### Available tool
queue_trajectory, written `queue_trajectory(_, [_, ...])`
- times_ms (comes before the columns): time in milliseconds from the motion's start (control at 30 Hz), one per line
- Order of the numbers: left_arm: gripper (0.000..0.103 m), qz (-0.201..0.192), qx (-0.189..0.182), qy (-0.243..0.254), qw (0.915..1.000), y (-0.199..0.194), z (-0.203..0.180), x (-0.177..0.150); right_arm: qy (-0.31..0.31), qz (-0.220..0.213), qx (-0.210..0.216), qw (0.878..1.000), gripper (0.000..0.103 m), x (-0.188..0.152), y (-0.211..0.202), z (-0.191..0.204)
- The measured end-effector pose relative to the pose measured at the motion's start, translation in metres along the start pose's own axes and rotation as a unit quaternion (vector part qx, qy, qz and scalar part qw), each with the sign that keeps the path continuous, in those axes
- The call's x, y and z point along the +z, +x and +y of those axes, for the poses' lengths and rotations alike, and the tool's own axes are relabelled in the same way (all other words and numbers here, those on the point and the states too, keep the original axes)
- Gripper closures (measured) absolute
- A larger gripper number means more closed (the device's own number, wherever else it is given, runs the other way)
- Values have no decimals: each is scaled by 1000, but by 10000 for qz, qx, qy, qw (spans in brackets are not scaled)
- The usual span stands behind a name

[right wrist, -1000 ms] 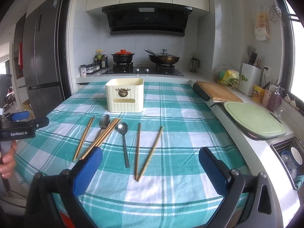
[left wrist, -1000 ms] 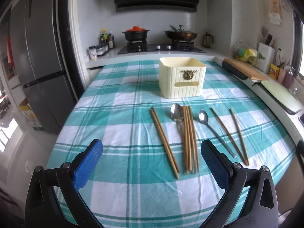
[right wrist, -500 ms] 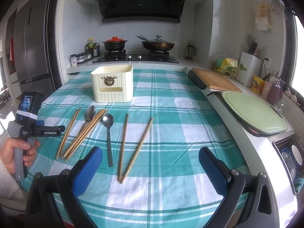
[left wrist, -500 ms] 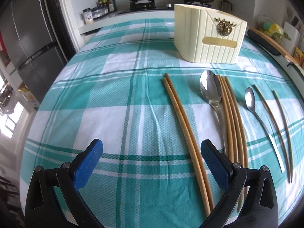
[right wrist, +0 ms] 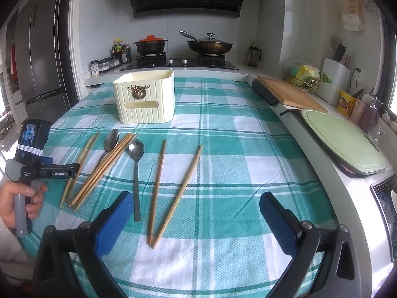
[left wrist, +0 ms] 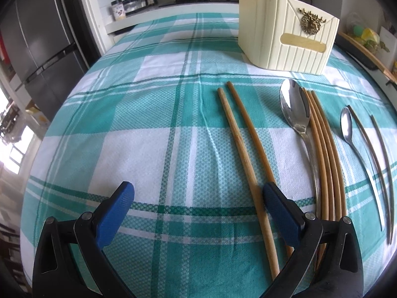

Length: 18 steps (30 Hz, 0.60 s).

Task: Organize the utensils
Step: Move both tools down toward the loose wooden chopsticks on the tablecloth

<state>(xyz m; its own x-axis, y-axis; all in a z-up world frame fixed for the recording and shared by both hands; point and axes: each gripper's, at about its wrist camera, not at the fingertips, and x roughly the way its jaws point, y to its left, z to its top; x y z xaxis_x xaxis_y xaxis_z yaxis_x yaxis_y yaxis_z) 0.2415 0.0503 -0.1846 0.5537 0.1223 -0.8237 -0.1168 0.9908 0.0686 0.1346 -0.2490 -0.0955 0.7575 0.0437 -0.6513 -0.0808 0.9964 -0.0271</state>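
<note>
Here the left claw (left wrist: 198,207) gapes wide, low over the table (left wrist: 139,149), its right pad (left wrist: 280,213) beside the leftmost chopsticks (left wrist: 244,146); the right claw (right wrist: 196,214) gapes wide too, nearer than the spoons (right wrist: 136,154), with the holder (right wrist: 145,99) at the far side

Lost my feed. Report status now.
Left gripper open, low over the chopstick pair. Right gripper open, empty. Spoons, chopsticks all on the cloth; holder clear behind them.
</note>
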Motion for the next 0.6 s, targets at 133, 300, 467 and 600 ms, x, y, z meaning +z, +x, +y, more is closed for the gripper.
queue_trajectory(133, [0, 10, 28, 5, 10000, 2, 3, 2, 110, 362, -106, 9992, 0, 1, 44, -10])
queue_trajectory(300, [0, 52, 70, -19, 10000, 4, 13, 3, -26, 823, -176, 9965, 0, 2, 95, -7])
queue_trajectory(467, [0, 94, 33, 29, 9999, 5, 20, 2, -638, 1088, -302, 9916, 0, -5, 121, 7])
queue_trajectory(600, [0, 113, -47, 274, 9995, 3, 23, -1, -810, 1156, -500, 9887, 0, -6, 117, -3])
